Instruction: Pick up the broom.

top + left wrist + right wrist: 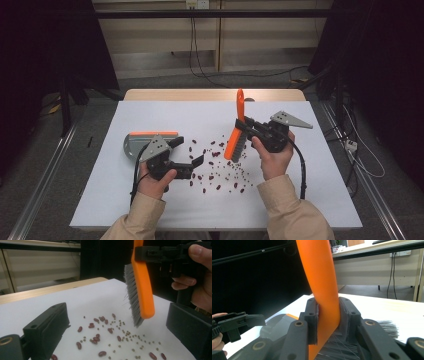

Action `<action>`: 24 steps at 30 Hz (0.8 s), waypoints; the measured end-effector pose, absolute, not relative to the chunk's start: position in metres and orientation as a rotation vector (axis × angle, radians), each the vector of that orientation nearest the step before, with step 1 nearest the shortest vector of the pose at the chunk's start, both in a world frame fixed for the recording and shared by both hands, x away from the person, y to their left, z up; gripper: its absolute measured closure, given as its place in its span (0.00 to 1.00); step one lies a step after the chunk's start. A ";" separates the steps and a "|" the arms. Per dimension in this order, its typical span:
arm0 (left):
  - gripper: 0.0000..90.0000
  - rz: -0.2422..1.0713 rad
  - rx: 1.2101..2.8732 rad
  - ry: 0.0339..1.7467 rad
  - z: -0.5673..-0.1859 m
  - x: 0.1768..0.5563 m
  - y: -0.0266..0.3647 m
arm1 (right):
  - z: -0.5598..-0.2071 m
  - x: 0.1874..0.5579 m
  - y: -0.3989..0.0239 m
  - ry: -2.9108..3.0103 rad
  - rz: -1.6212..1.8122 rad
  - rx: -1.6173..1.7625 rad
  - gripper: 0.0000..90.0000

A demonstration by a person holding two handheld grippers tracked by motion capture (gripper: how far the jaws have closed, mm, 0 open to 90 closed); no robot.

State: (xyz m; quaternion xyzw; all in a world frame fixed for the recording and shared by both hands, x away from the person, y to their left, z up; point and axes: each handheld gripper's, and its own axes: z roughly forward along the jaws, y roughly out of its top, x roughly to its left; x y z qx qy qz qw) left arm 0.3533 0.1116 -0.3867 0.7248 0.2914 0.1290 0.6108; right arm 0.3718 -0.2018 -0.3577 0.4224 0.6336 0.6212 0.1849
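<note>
The right gripper point(251, 131) pinches the orange hand brush point(236, 134) by its handle, bristles hanging just above the scattered beans point(220, 167) in the middle of the white table point(320, 200). The left gripper point(192, 159) sits spread with nothing between its jaws, low among the beans toward the left side. The grey dustpan point(131, 146) with its orange lip lies flat near the left edge, behind that hand. I'd worry that a hard sweep would flick the round beans past the pan or off the front edge. The handle, clamped only at its neck, might also twist in the jaws under pressure.
</note>
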 end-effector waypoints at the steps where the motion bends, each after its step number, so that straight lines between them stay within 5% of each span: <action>1: 0.05 0.295 1.674 0.674 -0.387 0.354 0.110 | -0.358 0.372 -0.199 1.793 1.756 1.192 0.78; 7: 0.08 0.297 1.704 0.666 -0.388 0.356 0.098 | -0.358 0.374 -0.183 1.816 1.755 1.165 0.78; 23: 0.47 0.205 1.787 0.682 -0.402 0.362 0.075 | -0.353 0.375 -0.159 1.849 1.744 1.125 0.78; 24: 0.56 0.199 1.791 0.682 -0.403 0.362 0.074 | -0.353 0.375 -0.157 1.851 1.743 1.117 0.78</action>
